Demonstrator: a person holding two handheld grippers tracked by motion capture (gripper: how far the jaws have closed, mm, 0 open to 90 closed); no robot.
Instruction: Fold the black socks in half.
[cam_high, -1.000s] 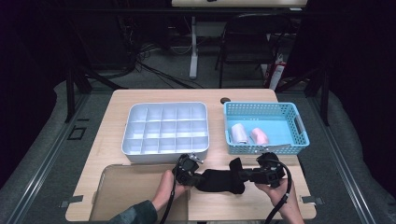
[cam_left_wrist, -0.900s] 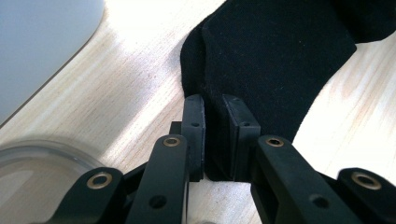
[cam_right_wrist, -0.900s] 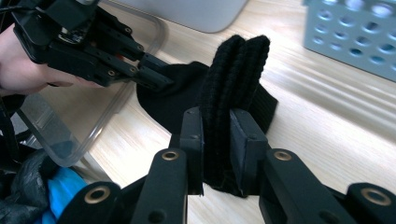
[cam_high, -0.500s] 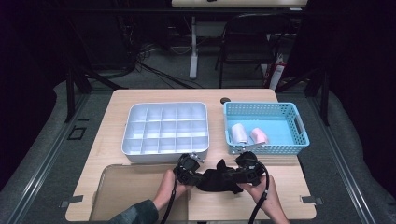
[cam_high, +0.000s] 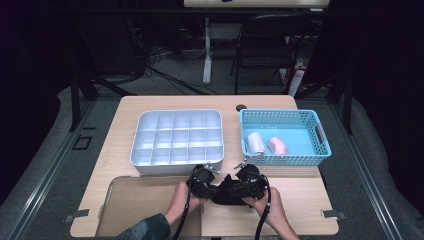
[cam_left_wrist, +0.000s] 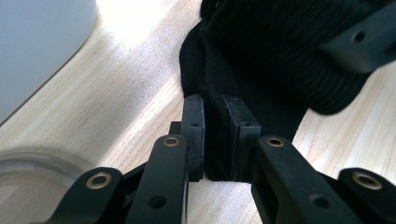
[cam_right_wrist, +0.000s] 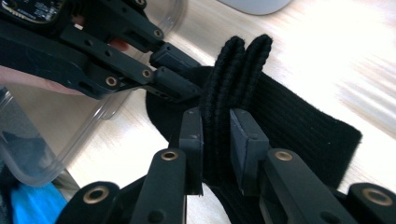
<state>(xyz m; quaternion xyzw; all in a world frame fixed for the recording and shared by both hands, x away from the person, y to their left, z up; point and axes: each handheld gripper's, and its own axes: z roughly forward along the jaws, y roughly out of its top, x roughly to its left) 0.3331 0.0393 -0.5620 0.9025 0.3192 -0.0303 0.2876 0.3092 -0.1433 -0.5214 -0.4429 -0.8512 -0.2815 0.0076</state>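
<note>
Wooden bench (cam_high: 300, 195) carried a black sock (cam_high: 226, 192); both tools pinched it, right tool (cam_high: 246, 184) having moved toward left tool (cam_high: 209, 181), folding it.

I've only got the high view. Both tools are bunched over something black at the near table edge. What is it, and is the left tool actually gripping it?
Observer: Black ribbed knit fabric, sock-like. The left tool is shut on one edge of it.
Operator: And the right tool?
Observer: The right tool pinches a doubled-over fold; two ribbed edges stick up between its pads.
Operator: Is the fabric off the table?
Observer: Partly. In the right gripper view the pinched fold stands up, and the rest lies flat on the wooden table.
Operator: Anything close by?
Observer: A clear plastic lid sits just beside the left tool.
</note>
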